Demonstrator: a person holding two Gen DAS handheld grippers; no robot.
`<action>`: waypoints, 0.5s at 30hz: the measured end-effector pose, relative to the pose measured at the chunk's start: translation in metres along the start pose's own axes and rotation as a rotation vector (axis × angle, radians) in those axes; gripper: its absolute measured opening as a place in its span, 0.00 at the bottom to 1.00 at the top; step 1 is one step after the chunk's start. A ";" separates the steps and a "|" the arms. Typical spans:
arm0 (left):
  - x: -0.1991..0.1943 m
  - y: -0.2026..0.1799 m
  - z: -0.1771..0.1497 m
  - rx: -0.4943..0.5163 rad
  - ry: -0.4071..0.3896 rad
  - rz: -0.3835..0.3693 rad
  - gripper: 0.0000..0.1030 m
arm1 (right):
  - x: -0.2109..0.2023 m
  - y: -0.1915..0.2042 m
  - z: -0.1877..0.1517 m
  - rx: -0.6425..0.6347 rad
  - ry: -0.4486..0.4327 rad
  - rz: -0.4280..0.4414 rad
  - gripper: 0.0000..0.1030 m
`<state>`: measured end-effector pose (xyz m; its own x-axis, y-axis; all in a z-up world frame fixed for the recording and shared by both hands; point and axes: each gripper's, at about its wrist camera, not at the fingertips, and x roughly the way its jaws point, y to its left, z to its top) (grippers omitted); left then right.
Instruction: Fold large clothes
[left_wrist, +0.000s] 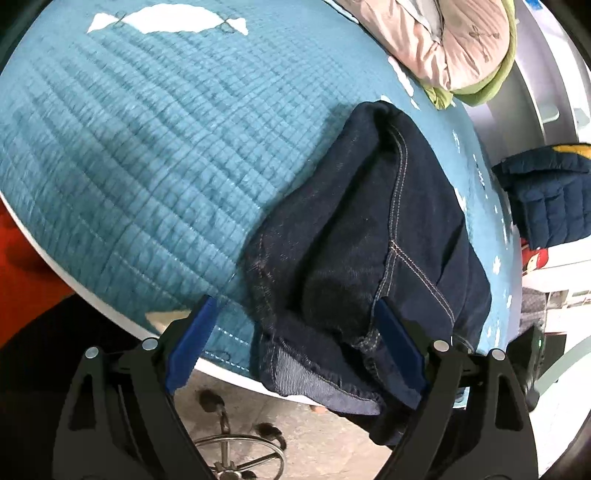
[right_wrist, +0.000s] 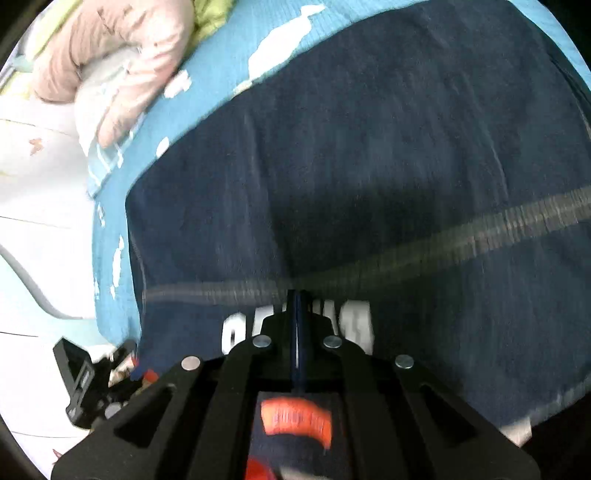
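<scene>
Teal quilted bedspread (left_wrist: 129, 155) under dark jeans (left_wrist: 369, 240); tiled floor (left_wrist: 314, 435) below.

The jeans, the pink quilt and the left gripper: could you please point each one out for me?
jeans (left_wrist: 354, 229): left wrist view, on the dark denim beside the stitched seam.
pink quilt (left_wrist: 439, 40): left wrist view, on its bunched folds.
left gripper (left_wrist: 295, 350): left wrist view, midway between its blue fingertips.

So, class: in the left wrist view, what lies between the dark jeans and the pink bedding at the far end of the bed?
Only bare teal quilt, with a few white printed shapes, separates the jeans from the pink bedding.
</scene>
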<state>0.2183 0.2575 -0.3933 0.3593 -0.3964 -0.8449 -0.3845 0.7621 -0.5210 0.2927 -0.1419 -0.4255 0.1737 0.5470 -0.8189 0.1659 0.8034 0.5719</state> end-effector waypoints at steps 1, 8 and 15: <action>0.000 0.001 -0.002 -0.004 0.003 -0.001 0.85 | 0.001 0.002 -0.013 -0.020 0.022 -0.006 0.00; 0.004 0.000 -0.010 0.001 -0.004 0.002 0.87 | 0.022 -0.024 -0.034 0.044 0.013 0.072 0.00; 0.012 -0.023 -0.019 0.032 0.015 -0.061 0.83 | 0.018 -0.026 -0.042 0.036 0.000 0.081 0.00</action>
<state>0.2153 0.2258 -0.3939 0.3687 -0.4501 -0.8133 -0.3351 0.7518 -0.5680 0.2508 -0.1426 -0.4572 0.1876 0.6098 -0.7700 0.1864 0.7476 0.6374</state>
